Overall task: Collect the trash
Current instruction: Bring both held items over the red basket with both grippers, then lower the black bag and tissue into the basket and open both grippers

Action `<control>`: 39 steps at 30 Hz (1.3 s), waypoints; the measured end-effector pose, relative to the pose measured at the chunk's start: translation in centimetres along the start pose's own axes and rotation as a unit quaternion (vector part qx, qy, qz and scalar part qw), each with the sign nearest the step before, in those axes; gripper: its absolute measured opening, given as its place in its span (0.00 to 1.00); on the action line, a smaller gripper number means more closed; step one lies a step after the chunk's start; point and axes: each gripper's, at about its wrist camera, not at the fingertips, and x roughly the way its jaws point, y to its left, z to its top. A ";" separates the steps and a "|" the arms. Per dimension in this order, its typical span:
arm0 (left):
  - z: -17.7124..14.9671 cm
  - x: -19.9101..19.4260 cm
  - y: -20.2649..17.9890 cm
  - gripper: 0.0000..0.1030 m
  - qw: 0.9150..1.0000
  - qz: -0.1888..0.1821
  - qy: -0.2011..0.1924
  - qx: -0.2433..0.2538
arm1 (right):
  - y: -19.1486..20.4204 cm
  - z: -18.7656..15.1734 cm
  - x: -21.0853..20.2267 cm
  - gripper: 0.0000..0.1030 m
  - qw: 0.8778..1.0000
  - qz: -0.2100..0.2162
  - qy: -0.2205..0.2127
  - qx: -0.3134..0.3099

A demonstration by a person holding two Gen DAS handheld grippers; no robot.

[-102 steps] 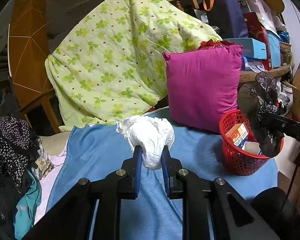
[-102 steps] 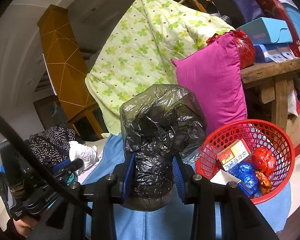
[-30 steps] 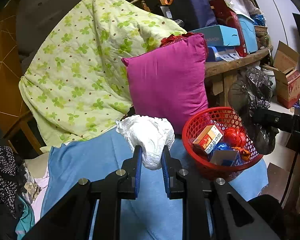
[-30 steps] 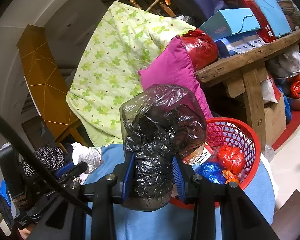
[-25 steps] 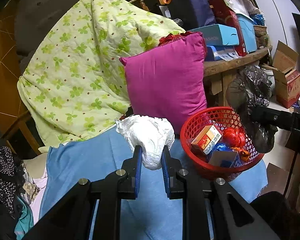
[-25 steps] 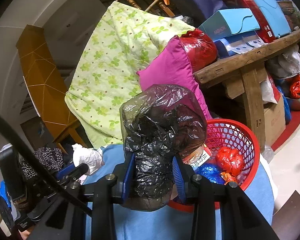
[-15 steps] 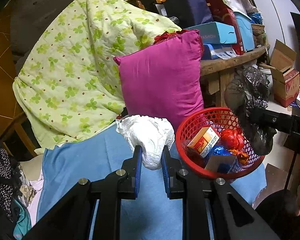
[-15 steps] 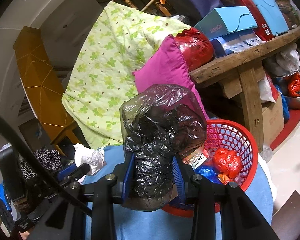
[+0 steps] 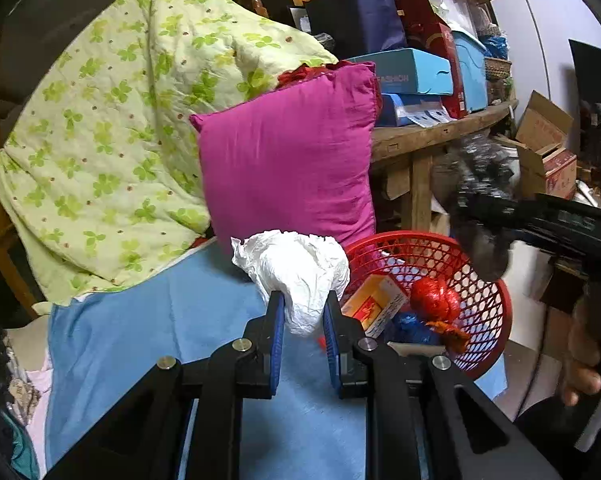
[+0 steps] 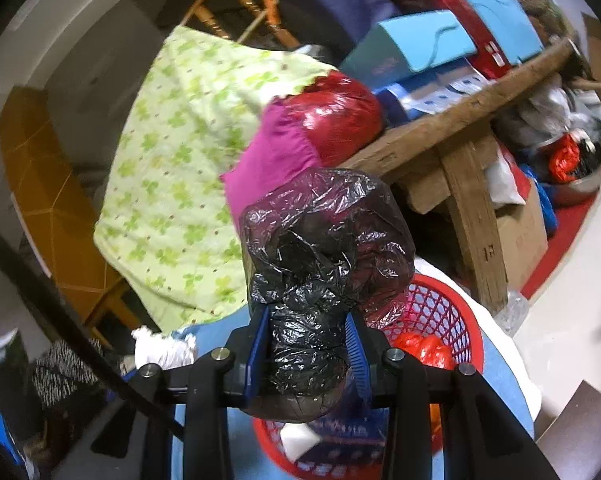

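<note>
My left gripper is shut on a crumpled white paper wad, held just left of the red mesh basket on the blue cloth. The basket holds a small carton, a red bag and blue wrappers. My right gripper is shut on a crumpled black plastic bag, held over the basket. In the left wrist view the black bag is blurred above the basket's far right rim.
A magenta pillow and a green floral quilt lean behind the basket. A wooden table stacked with boxes stands at the right. Cardboard boxes sit on the floor. Clothes lie at the left.
Both grippers have moved toward the basket with their loads. The right gripper with the black bag has dropped over the basket; the basket now sits nearer the left gripper.
</note>
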 end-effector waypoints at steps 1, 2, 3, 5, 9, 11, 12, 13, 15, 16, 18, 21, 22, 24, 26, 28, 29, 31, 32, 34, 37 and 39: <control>0.1 0.4 -0.1 0.19 1.000 -0.012 0.003 -0.004 | -0.3 0.4 0.8 0.38 1.000 -0.005 0.005 0.007; 0.3 0.7 -0.2 0.19 1.000 -0.023 0.006 -0.006 | -0.4 0.7 1.2 0.38 1.000 -0.009 0.007 0.011; 0.4 1.1 -0.4 0.19 0.999 -0.036 0.007 -0.007 | -0.6 0.9 1.8 0.38 1.000 -0.016 0.008 0.014; 0.5 1.7 -0.8 0.19 0.999 -0.045 0.007 -0.007 | -1.0 0.8 2.7 0.38 1.000 -0.026 0.008 0.013; 0.6 3.4 -2.0 0.20 0.998 -0.055 0.016 -0.002 | -2.9 -0.6 3.6 0.38 1.000 -0.023 0.000 0.018; 0.6 4.1 -2.6 0.20 0.998 -0.055 0.020 0.001 | -3.8 -0.9 3.8 0.38 0.999 -0.027 0.004 0.024; 0.5 4.4 -2.9 0.19 0.998 -0.055 0.021 0.003 | -4.3 -0.9 3.9 0.38 0.999 -0.025 0.007 0.029; 0.5 4.7 -3.2 0.20 0.998 -0.056 0.024 0.004 | -4.6 -0.8 3.8 0.38 0.999 -0.029 0.005 0.029; 0.6 5.1 -3.5 0.20 0.998 -0.056 0.026 0.007 | -5.1 -0.8 3.4 0.38 0.999 -0.042 -0.001 0.027; 0.6 5.3 -3.8 0.20 0.998 -0.055 0.027 0.010 | -5.4 -0.7 3.3 0.38 0.999 -0.045 -0.002 0.028; 0.6 5.6 -3.9 0.20 0.998 -0.055 0.029 0.011 | -6.1 -0.6 3.0 0.38 0.998 -0.043 -0.003 0.039; 0.5 6.0 -4.1 0.20 0.998 -0.055 0.033 0.012 | -6.3 -0.4 2.7 0.38 0.998 -0.048 -0.008 0.038; 0.5 6.1 -4.2 0.20 0.998 -0.055 0.033 0.012 | -6.3 -0.4 2.7 0.38 0.998 -0.050 -0.009 0.035; 0.5 6.3 -4.3 0.20 0.998 -0.055 0.035 0.012 | -6.1 -0.4 2.7 0.38 0.998 -0.049 -0.009 0.031; 0.5 6.5 -4.3 0.20 0.998 -0.057 0.036 0.012 | -6.0 -0.4 2.8 0.38 0.998 -0.050 -0.007 0.027; 0.5 6.6 -4.3 0.20 0.998 -0.059 0.038 0.010 | -5.7 -0.4 2.9 0.38 0.998 -0.054 -0.006 0.018; 0.5 6.7 -4.3 0.20 0.997 -0.059 0.038 0.010 | -5.6 -0.5 3.0 0.38 0.998 -0.056 -0.005 0.013; 0.4 6.9 -4.3 0.20 0.997 -0.062 0.040 0.008 | -5.4 -0.6 3.1 0.38 0.998 -0.060 -0.004 0.006; 0.4 6.9 -4.2 0.20 0.997 -0.065 0.040 0.006 | -5.3 -0.6 3.2 0.38 0.998 -0.062 -0.004 0.003; 0.3 6.9 -4.2 0.20 0.997 -0.069 0.039 0.005 | -5.2 -0.7 3.2 0.38 0.998 -0.066 -0.004 -0.001; 0.3 7.0 -4.1 0.20 0.996 -0.077 0.039 0.001 | -5.1 -0.8 3.3 0.39 0.998 -0.066 -0.002 -0.006; 0.2 7.0 -4.0 0.20 0.996 -0.080 0.038 -0.001 | -5.0 -0.8 3.4 0.39 0.998 -0.068 -0.001 -0.007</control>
